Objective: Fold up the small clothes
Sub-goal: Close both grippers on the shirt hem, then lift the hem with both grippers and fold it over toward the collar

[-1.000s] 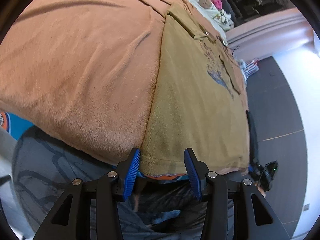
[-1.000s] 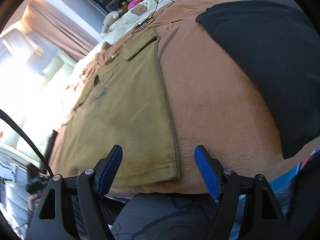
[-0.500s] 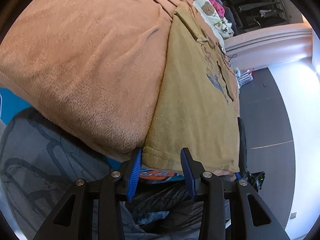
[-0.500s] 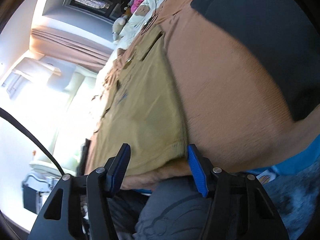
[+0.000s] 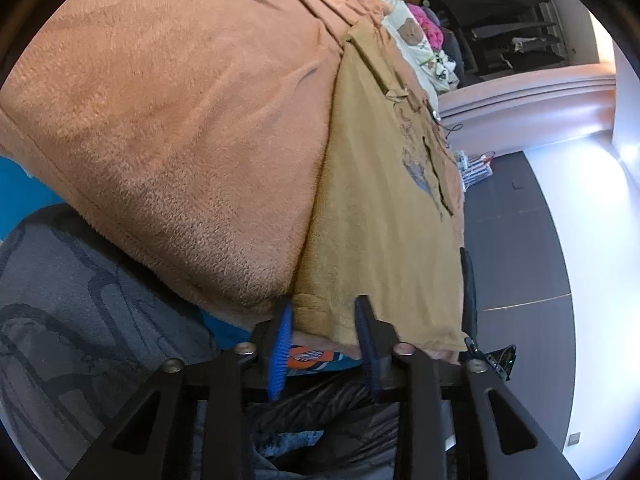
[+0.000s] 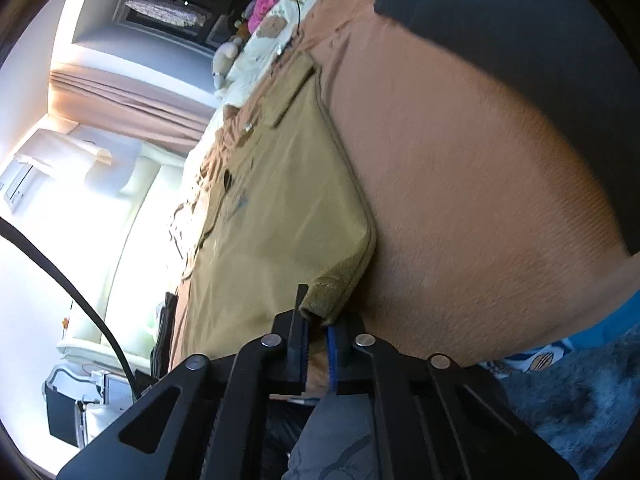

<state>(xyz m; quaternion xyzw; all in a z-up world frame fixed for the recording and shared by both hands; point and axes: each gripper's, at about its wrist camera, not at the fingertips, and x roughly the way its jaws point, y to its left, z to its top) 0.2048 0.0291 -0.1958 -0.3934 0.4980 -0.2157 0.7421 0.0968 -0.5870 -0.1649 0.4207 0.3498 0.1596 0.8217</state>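
Mustard-yellow knit T-shirt with a faded blue print (image 5: 384, 216) spread flat on a fuzzy rust-brown blanket (image 5: 180, 120) covering the bed, hem toward the bottom of both frames, collar toward the top. In the left wrist view, lies right of centre, its lower left hem corner between the blue-padded left tongs (image 5: 324, 334); jaws just closing in, a gap on either side of the fabric, pads not yet pressing. In the right wrist view, fills the middle, its lower right hem corner bunched and lifted, pinched in the right tongs (image 6: 316, 334), jaws just closed tight on it. Large black cloth (image 6: 540, 52) on the blanket at upper right of that view, well apart from the shirt. Cream bedding with bear print and a pink item (image 5: 430, 30) beyond the collar near the top. Blue patterned sheet edge (image 6: 520, 364) under the blanket at lower right. Grey patterned rug (image 5: 68, 300) at lower left of the left view, dark floor (image 5: 516, 248) at right.
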